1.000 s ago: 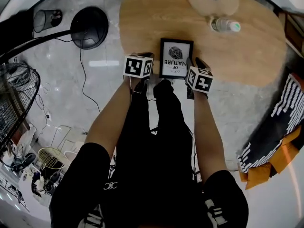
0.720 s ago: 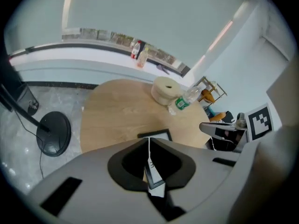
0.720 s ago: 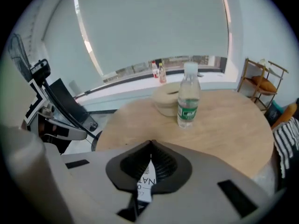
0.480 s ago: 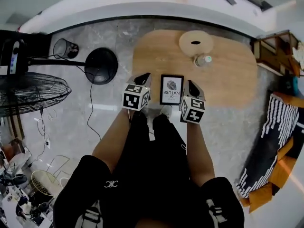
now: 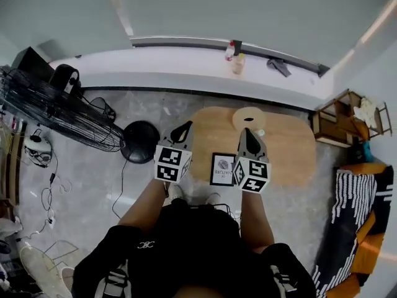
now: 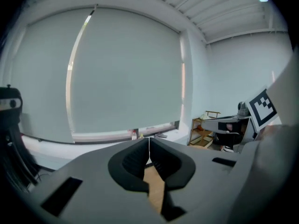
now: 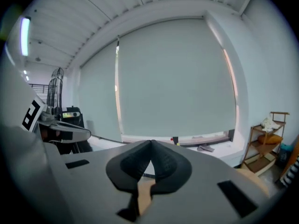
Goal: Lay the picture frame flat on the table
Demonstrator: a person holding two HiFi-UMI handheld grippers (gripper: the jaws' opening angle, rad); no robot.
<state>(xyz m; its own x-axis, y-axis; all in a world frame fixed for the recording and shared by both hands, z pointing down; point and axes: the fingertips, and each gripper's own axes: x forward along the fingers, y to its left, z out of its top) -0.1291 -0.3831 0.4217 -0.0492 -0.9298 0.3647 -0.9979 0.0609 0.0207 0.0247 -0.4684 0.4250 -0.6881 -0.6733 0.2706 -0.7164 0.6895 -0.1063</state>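
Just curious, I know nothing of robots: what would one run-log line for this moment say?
picture frame: flat on table, face up | left tool: shut, empty | right tool: shut, empty | task: looks done

black picture frame [image 5: 223,169], tan wood-grain table [image 5: 286,151], grey marbled floor [image 5: 127,185].

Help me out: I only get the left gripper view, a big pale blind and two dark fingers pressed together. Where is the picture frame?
Observer: The picture frame lies face up at the near edge of the wooden table, just in front of the person.
Operator: Is the other tool holding it?
Observer: No. The right gripper has its fingers shut with nothing between them.
Operator: Anything else on that table?
Observer: A round wooden disc with a dark hole in its middle, at the far side.
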